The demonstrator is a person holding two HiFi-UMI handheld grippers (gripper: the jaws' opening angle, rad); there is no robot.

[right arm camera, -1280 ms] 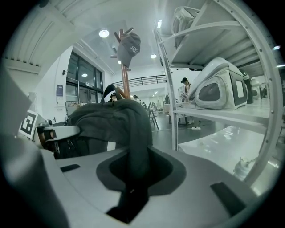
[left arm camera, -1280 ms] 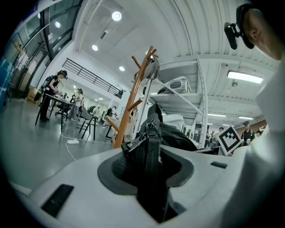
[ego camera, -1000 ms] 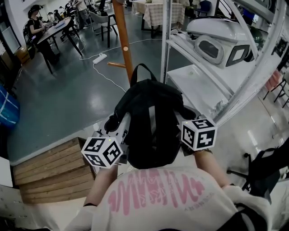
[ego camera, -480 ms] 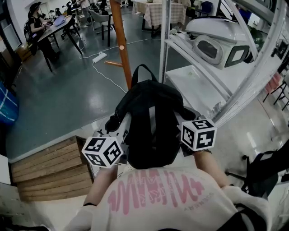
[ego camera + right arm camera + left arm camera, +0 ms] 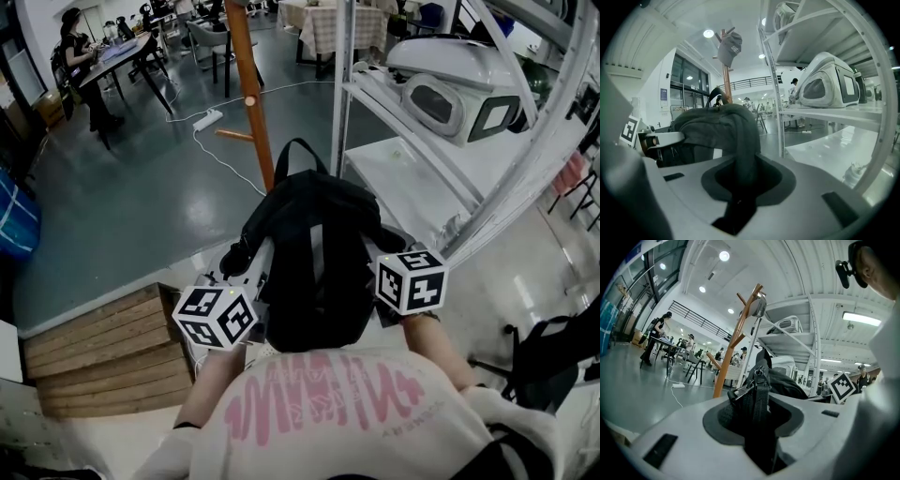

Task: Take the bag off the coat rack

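A black backpack hangs in front of my chest, held between both grippers and clear of the wooden coat rack. My left gripper is shut on a webbing strap with a buckle on the bag's left side. On the right side, my right gripper is shut on a fold of the bag's fabric. The bag's top handle points toward the rack. A grey cap still hangs on the rack's top pegs.
A white metal shelf unit with a white machine stands close on the right. A wooden platform lies at lower left. A power strip and cable lie on the floor beyond the rack. People sit at a table far left.
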